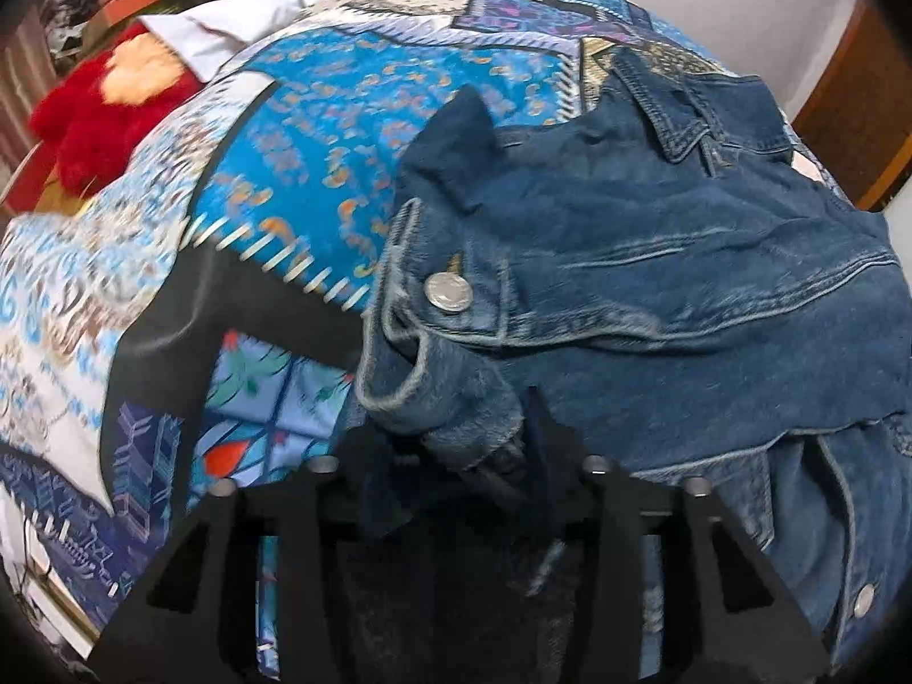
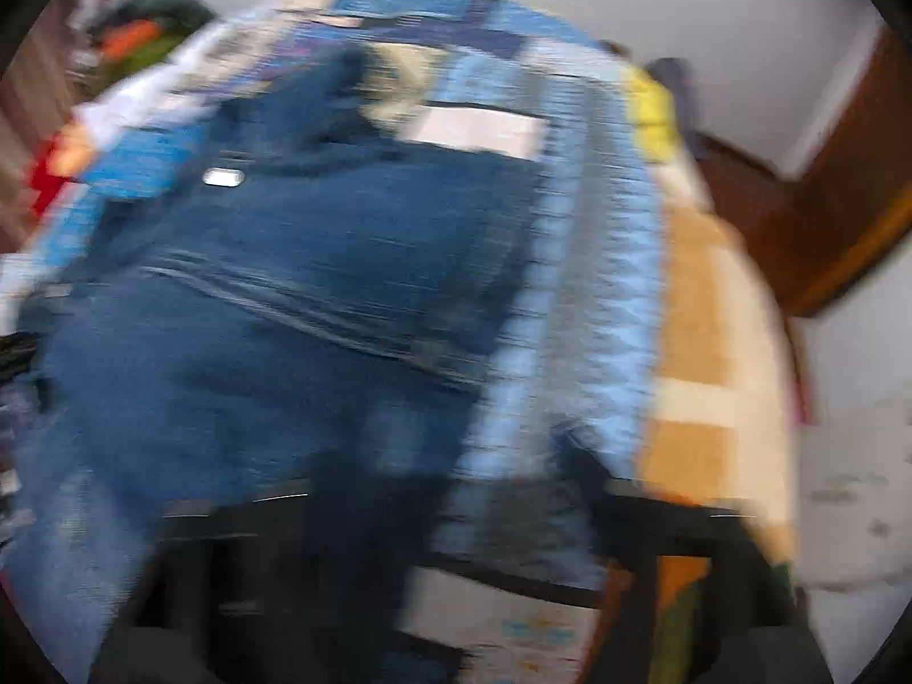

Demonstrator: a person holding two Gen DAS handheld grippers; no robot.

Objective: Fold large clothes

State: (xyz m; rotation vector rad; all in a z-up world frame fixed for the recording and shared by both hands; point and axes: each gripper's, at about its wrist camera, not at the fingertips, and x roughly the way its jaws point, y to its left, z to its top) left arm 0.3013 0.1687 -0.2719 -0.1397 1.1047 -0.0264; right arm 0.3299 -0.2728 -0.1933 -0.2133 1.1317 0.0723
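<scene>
A blue denim jacket [image 1: 655, 296] lies on a bed with a patterned blue bedspread [image 1: 319, 131]. Its collar points to the far right and a metal button [image 1: 449, 290] shows on the cuff. My left gripper [image 1: 456, 444] is shut on the jacket's sleeve cuff, which bunches between the black fingers. In the blurred right wrist view the jacket [image 2: 273, 313] fills the left and middle. My right gripper [image 2: 456, 473] is low over the jacket's right edge. Its fingers [image 2: 581, 456] look spread, with denim by the left one, but motion blur hides whether they grip.
A red plush toy [image 1: 97, 114] and a white cloth [image 1: 239, 23] lie at the bed's far left. A wooden door frame [image 1: 855, 114] stands at the right. The bedspread's orange and cream border [image 2: 701, 342] hangs at the bed's right edge.
</scene>
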